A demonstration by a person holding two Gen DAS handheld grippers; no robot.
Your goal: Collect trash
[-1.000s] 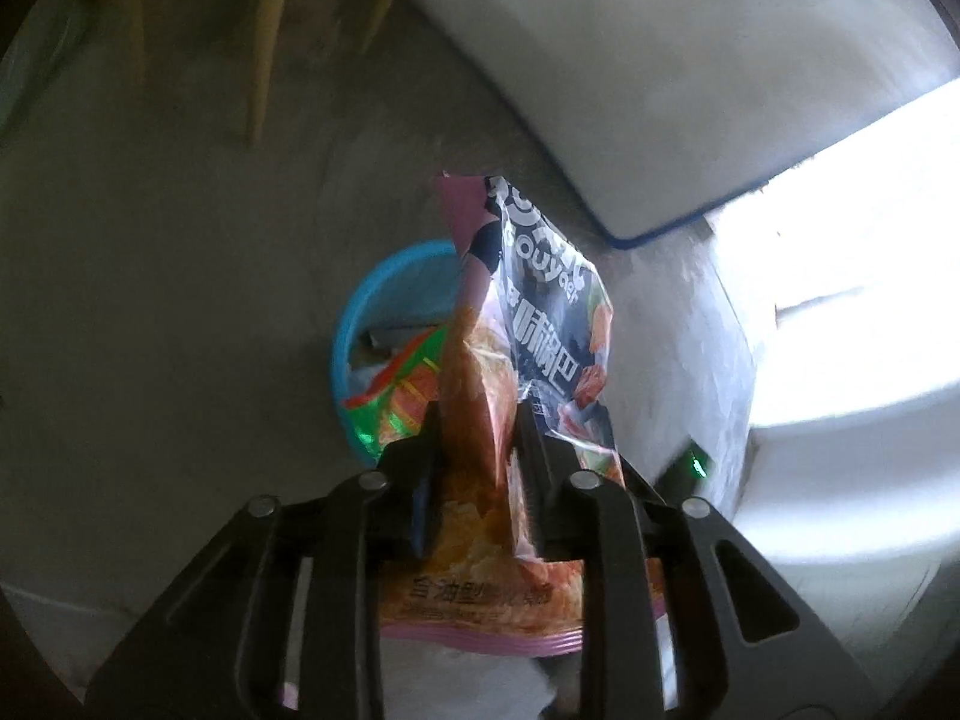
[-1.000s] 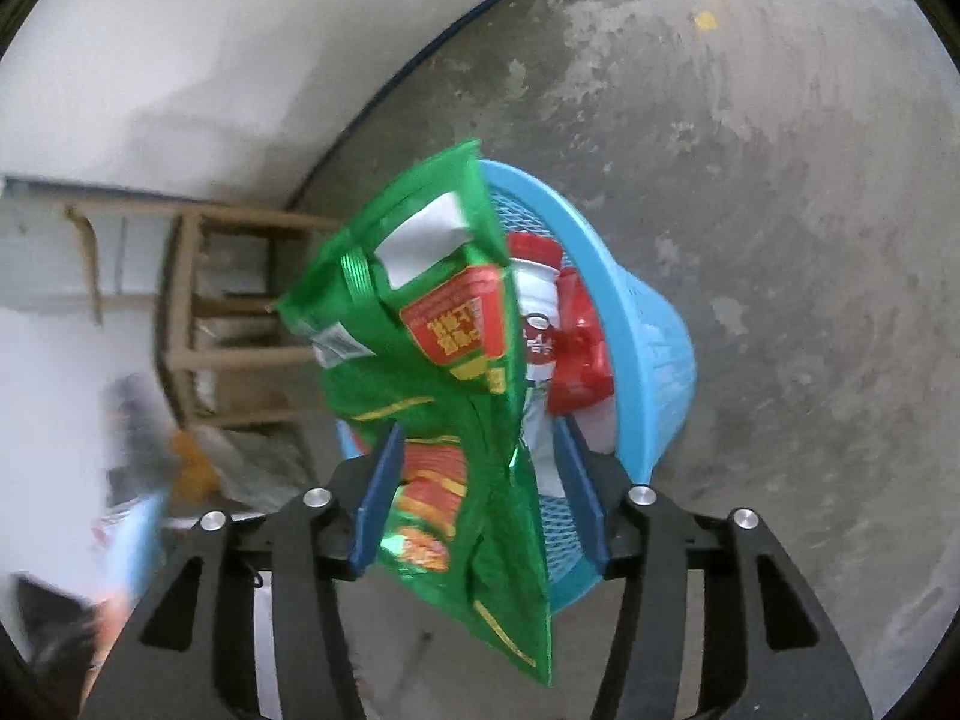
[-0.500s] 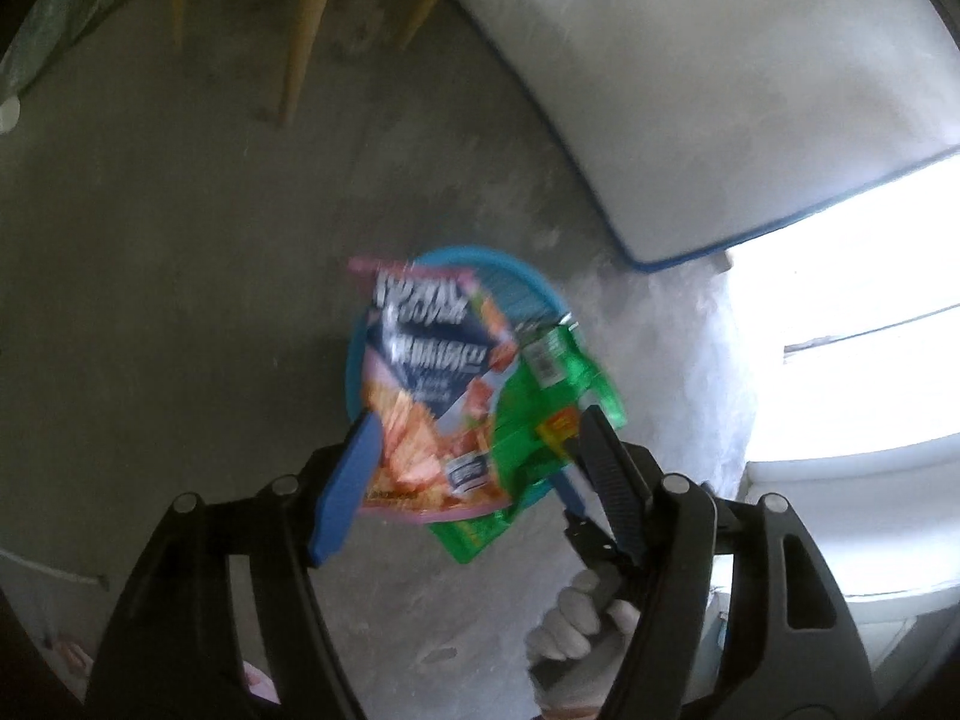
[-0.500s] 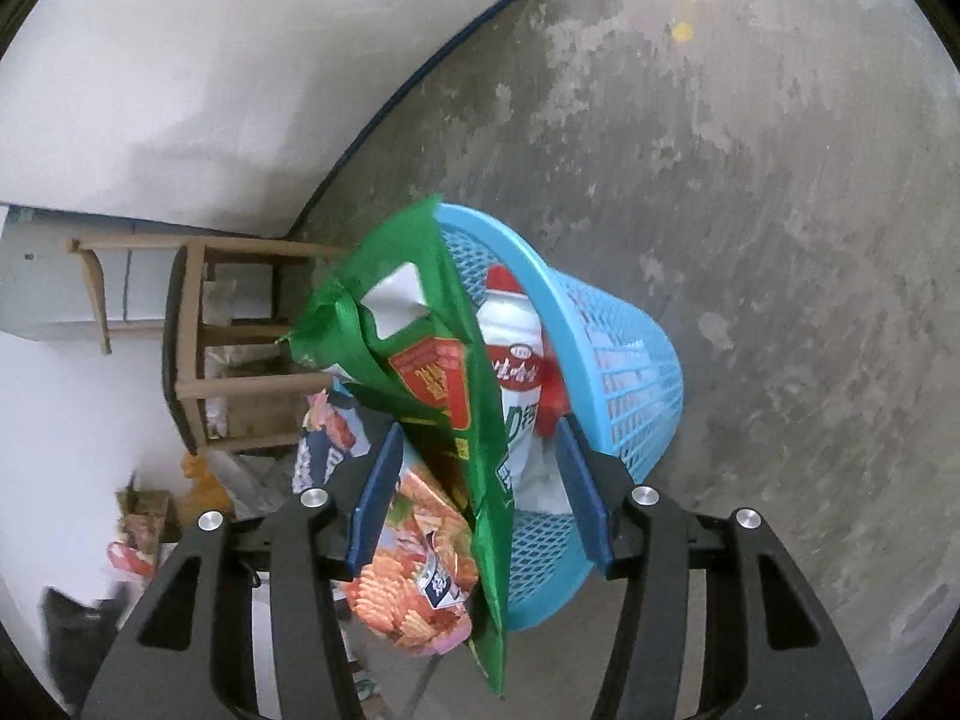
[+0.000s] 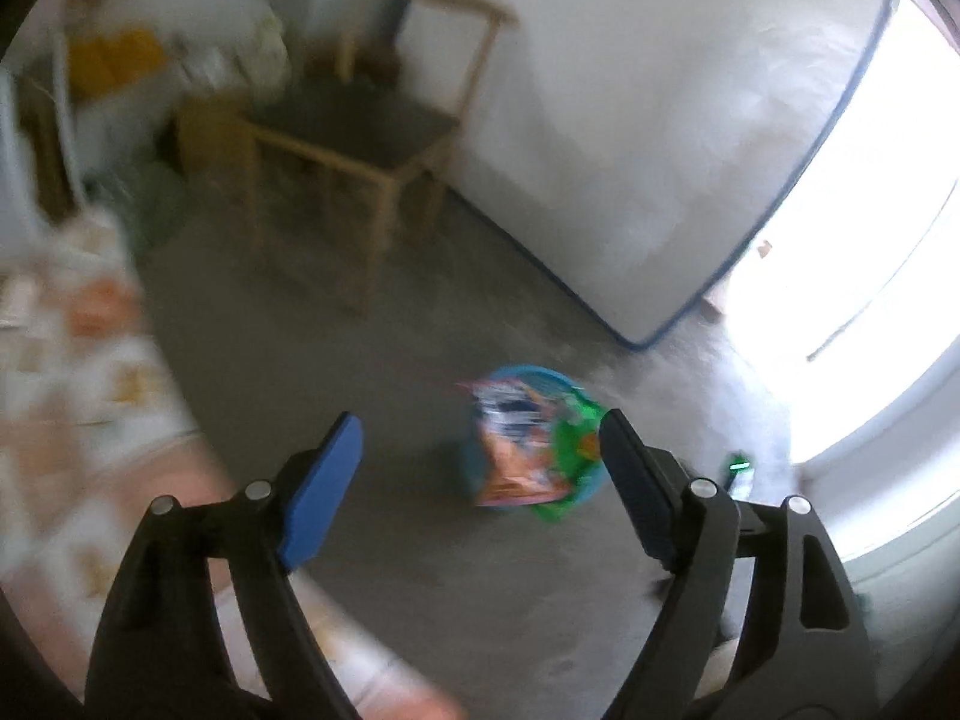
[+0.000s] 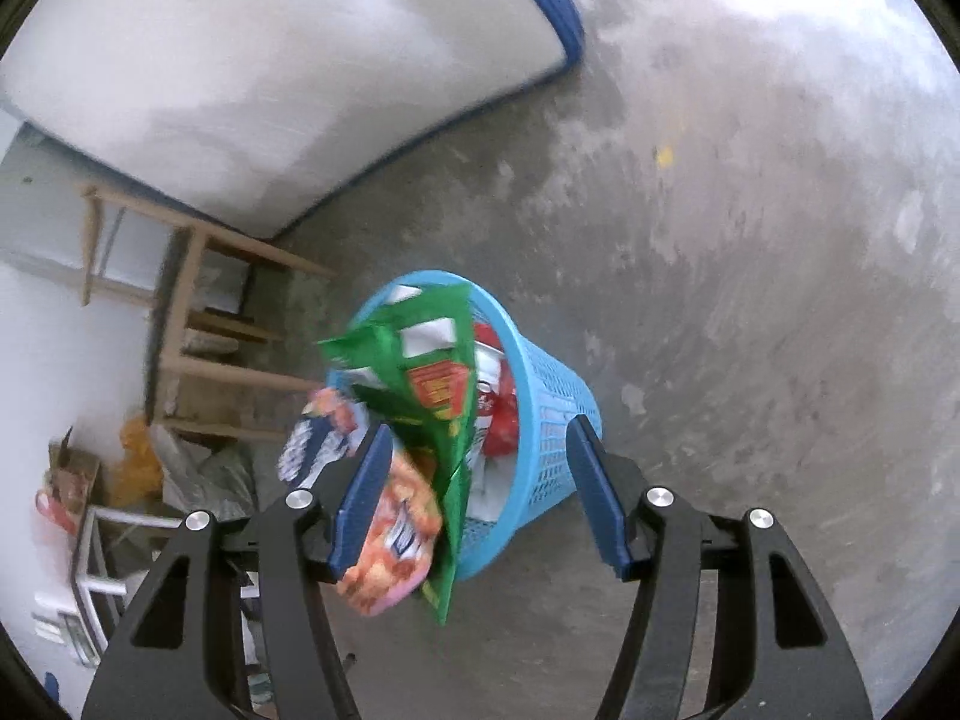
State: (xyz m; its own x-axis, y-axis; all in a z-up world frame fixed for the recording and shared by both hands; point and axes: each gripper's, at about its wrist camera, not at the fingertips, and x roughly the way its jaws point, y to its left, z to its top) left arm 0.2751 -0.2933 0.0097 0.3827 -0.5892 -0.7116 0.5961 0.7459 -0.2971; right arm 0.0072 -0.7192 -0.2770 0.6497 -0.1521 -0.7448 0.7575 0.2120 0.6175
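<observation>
In the left wrist view the whole frame is smeared by motion. The orange snack bag (image 5: 515, 457) and the green snack bag (image 5: 570, 450) are reduced to streaks of colour, and their print cannot be read. Much of the blue basket (image 5: 528, 373) is hidden behind them. The patterned cloth (image 5: 72, 360) at the left edge is blurred and cut off by the frame. The window (image 5: 888, 276) is blown out to white. In the right wrist view part of the orange snack bag is covered by a blue finger pad (image 6: 363, 501), and the basket's contents under the green snack bag are largely hidden. The clutter (image 6: 108, 480) by the wooden chair (image 6: 204, 324) is too small to identify.
</observation>
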